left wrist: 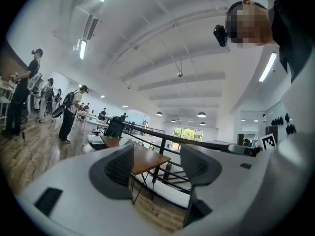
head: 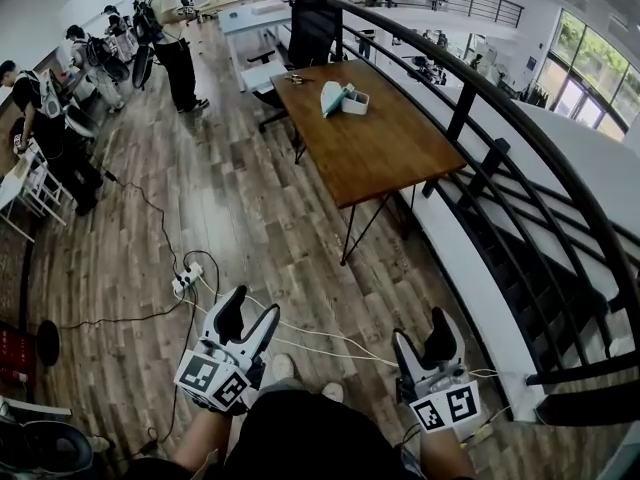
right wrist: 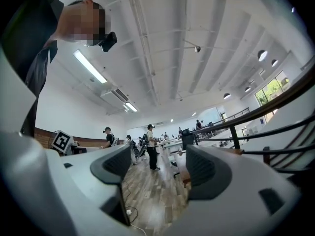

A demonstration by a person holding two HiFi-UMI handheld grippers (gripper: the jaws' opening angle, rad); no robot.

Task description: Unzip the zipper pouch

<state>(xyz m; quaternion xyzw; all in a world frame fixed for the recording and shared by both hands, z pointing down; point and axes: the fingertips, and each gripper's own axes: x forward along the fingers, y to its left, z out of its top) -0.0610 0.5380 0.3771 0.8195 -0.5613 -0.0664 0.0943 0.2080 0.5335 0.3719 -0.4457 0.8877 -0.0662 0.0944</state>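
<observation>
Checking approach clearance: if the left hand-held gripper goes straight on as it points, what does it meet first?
Probably the wooden table: its near corner and leg show between the open jaws of the left hand-held gripper, with only floor before it. Depth is unclear.

White left gripper (head: 250,309) and white right gripper (head: 422,332), each with two fingers (left wrist: 116,170) lined with dark ribbed pads (right wrist: 209,167). Behind the fingers, each carries a cube (head: 213,380) of black-and-white square markers. The person wears dark clothing (head: 310,433) and white shoes (head: 283,367).
</observation>
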